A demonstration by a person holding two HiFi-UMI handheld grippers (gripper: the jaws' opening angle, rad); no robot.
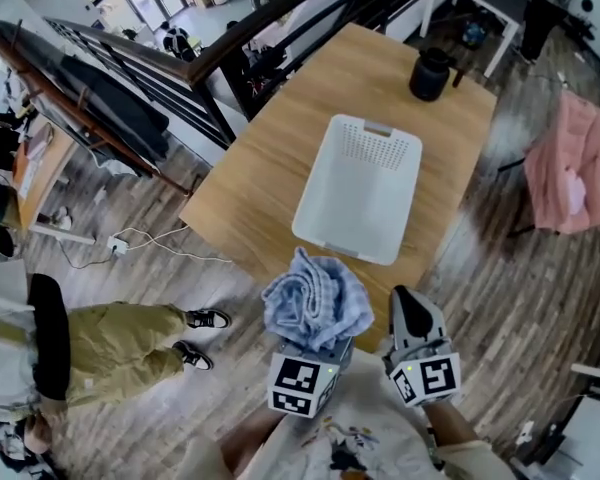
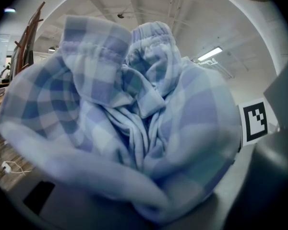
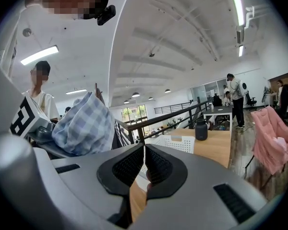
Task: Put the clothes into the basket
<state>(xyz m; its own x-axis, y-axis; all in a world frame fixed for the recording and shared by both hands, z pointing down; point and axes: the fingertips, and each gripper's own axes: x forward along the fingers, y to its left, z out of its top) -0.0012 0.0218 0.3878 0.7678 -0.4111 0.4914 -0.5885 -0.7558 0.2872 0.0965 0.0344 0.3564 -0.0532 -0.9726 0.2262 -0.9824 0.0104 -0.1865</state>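
The left gripper's (image 1: 320, 353) jaws stand wide, clamped on a bunched blue checked cloth (image 2: 134, 119) that fills the space between them. The right gripper's (image 3: 144, 152) jaws are pressed together, holding nothing. Ahead of both, a white basket (image 1: 355, 193) sits on the tabletop (image 1: 280, 158).

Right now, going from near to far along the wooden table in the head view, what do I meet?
blue checked cloth → white basket → black jug
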